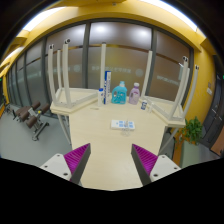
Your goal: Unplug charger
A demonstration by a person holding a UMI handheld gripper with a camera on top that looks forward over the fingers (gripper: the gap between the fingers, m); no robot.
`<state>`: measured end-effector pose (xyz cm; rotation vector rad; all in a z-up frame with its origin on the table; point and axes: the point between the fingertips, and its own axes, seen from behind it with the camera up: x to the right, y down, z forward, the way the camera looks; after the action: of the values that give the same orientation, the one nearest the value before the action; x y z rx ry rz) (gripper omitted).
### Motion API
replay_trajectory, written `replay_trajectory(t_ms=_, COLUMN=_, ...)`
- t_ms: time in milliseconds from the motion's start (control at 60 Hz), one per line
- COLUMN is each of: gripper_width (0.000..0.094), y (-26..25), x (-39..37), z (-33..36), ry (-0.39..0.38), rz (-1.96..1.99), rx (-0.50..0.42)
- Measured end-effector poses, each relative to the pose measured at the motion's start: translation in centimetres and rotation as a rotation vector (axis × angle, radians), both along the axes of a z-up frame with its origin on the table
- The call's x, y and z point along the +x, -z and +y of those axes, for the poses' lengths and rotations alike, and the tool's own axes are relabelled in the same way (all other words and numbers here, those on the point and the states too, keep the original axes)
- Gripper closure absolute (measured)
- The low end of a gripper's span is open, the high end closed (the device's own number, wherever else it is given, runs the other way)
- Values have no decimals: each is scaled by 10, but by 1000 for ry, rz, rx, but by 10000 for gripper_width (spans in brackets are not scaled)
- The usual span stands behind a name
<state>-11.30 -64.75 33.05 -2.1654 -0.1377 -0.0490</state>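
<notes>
My gripper [110,160] is open, its two magenta pads wide apart, with nothing between them. It hovers over a pale beige table [100,140]. A small white flat object with dark marks [122,124], possibly the charger or its socket strip, lies on the table well beyond the fingers. I cannot make out a cable or plug.
At the table's far end stand a blue bottle [119,94], a pink bottle [134,93], a tall thin white item [104,92] and a small item [145,104]. White partition frames [60,72] flank the table. Chairs [33,118] stand left, a plant [193,128] right.
</notes>
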Motion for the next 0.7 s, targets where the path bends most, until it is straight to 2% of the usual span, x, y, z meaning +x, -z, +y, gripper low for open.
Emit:
replay_trajectory(t_ms=150, gripper_width=91, y=34, x=14, z=4, ry=29, rz=5, rx=-66)
replay_trajectory(t_ms=333, gripper_width=89, y=107, x=62, z=57, ry=90, rz=-10, rx=-106)
replay_trajectory(t_ms=483, gripper_width=81, y=157, x=102, z=141, ry=133, rz=-17, rx=-53)
replay_trajectory(t_ms=600, gripper_width=84, y=191, x=116, z=228, ry=111, rz=-11, rx=6)
replay_trajectory(t_ms=700, gripper_width=83, y=227, x=123, z=299, ry=103, rz=-20, rx=9)
